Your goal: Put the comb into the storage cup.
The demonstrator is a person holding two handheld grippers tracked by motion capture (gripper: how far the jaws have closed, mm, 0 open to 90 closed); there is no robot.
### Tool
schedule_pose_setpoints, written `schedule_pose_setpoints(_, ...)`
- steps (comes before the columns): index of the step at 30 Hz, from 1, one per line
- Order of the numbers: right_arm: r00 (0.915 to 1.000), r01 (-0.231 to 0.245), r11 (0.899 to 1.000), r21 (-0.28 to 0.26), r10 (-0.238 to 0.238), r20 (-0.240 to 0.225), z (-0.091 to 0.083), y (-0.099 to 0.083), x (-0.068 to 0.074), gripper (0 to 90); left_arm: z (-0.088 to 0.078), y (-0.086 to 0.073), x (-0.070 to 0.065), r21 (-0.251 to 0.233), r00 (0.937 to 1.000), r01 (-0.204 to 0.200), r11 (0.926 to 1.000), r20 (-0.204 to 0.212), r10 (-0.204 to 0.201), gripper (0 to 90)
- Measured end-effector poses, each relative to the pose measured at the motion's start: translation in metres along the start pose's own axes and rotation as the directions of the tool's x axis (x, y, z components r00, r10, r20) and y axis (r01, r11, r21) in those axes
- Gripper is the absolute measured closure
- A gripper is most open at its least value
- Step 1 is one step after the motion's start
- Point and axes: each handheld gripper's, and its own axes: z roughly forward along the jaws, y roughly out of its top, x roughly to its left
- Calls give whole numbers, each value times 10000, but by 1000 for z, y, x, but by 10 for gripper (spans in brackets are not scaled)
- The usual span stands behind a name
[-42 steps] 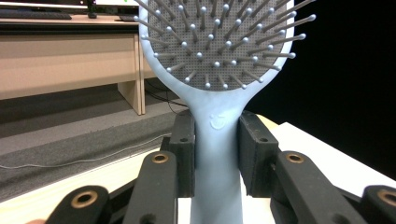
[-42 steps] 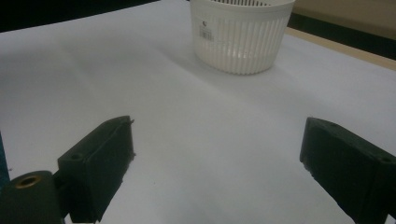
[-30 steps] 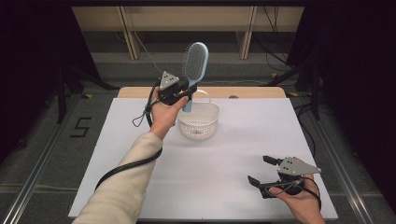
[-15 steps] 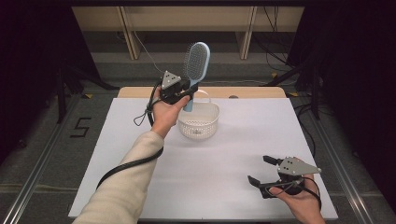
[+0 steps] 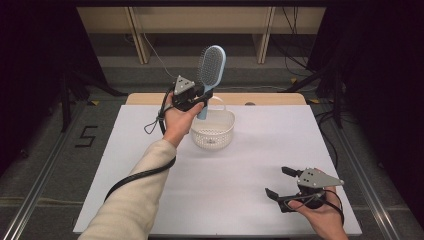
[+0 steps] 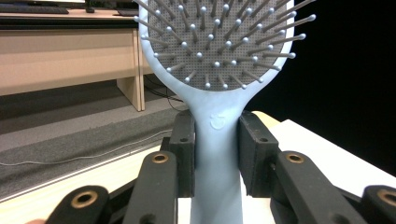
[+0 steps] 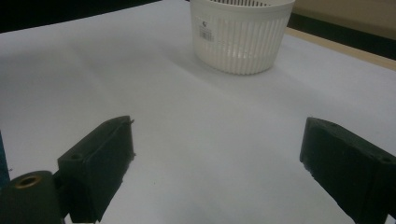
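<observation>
A light blue hairbrush (image 5: 211, 67) stands upright in the air above the far side of the table, bristles facing the person. My left gripper (image 5: 196, 98) is shut on its handle; in the left gripper view both black pads (image 6: 186, 156) press the handle of the hairbrush (image 6: 217, 135). Just right of and below that hand sits a white slotted basket (image 5: 213, 131) with a thin handle. My right gripper (image 5: 278, 183) rests low at the near right of the table, jaws wide open and empty, facing the basket (image 7: 240, 35) in the right gripper view.
The table is covered with a white sheet (image 5: 240, 175), with a wooden edge (image 5: 270, 98) at the far side. Wooden furniture legs and cables stand on the floor beyond. A black cable (image 5: 135, 176) trails along the left sleeve.
</observation>
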Motion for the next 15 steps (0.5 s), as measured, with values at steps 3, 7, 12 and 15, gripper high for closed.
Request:
schedule_pose_setpoints(3, 10000, -7, 10000, -4, 7, -6, 0, 0, 0, 103, 1, 0, 0, 26, 10000, -23, 10000, 20, 23, 695)
schedule_pose_setpoints(7, 10000, -14, 10000, 5, 14, -16, 0, 0, 0, 104, 2, 0, 0, 53, 10000, -28, 10000, 3, 28, 695)
schedule_pose_setpoints(12, 10000, -10, 10000, 1, 10, -26, 0, 0, 0, 104, 4, -1, -1, 91, 10000, -55, 9999, -1, 55, 695)
schedule_pose_setpoints(15, 10000, -2, 10000, -6, 2, -20, 0, 0, 0, 103, 5, -1, -1, 97, 10000, -66, 9999, -10, 66, 695)
